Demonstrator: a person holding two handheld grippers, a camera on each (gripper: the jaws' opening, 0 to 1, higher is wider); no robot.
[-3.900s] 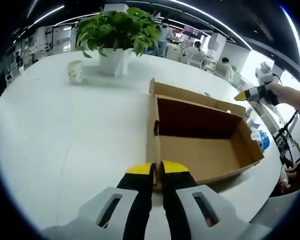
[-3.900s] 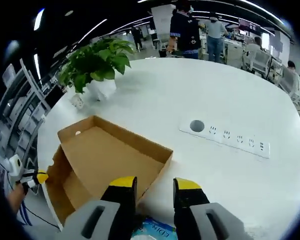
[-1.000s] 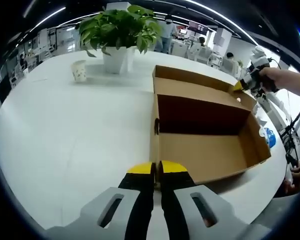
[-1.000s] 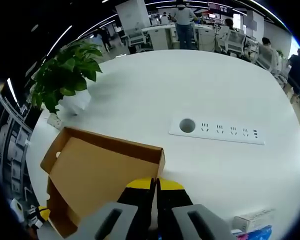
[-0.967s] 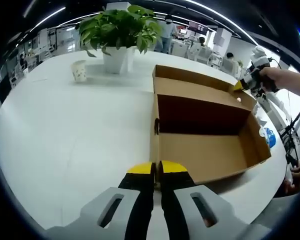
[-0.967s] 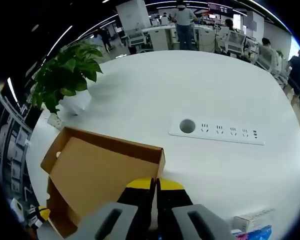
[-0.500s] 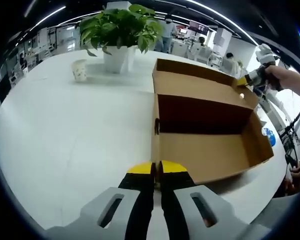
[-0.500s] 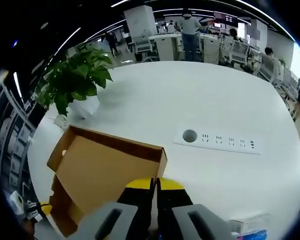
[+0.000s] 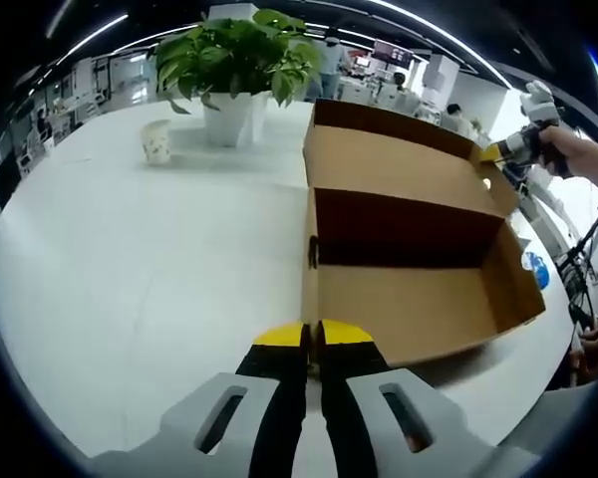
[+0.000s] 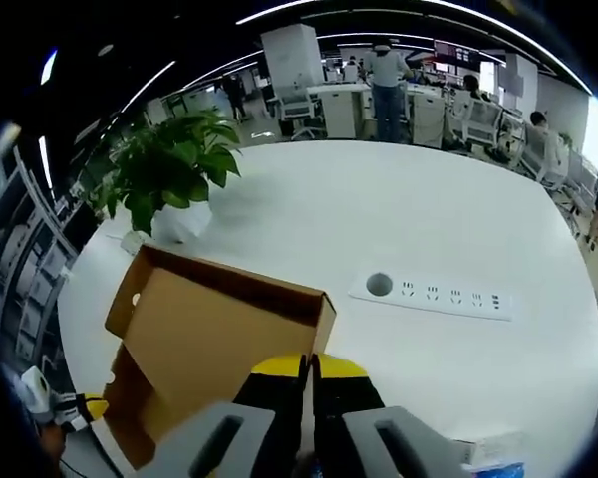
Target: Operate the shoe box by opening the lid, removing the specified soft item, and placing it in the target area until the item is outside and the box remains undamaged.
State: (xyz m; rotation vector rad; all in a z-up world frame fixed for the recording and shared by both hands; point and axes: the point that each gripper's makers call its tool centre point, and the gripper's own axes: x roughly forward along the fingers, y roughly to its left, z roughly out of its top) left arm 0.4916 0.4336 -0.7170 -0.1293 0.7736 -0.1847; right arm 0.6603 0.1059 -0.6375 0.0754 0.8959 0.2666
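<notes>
White round table point(image 9: 130, 259) carries everything. On it the cardboard shoe box point(image 9: 409, 299) stands open, inside brown and bare as far as the left gripper view shows. The soft item to remove can't be picked out in either view.

Change vs a second ago: lid point(image 9: 399, 164) is raised higher, its far edge now up near the plant pot in the left gripper view; 3.9 s ago it lay much flatter and the right gripper was off the box with its jaws apart. In the right gripper view the lid point(image 10: 219, 329) also stands steeper, tilted up toward the camera. Box base hasn't moved on the table.

Potted plant point(image 9: 234, 70) in a white pot sits behind the box, a small paper cup point(image 9: 156, 140) to its left. A white socket strip point(image 10: 434, 294) is set into the tabletop beyond the lid in the right gripper view. Small packets point(image 9: 531, 269), blue and white, lie near the table edge past the box's right end.

Right gripper point(image 10: 309, 366): yellow-tipped jaws pinched together on the lid's edge; seen from the left gripper view it point(image 9: 508, 151) is at the lid's far right corner, held by a hand point(image 9: 568, 159).

Left gripper point(image 9: 312, 334): jaws pressed closed, clamped on the near end wall of the box at its top rim.
</notes>
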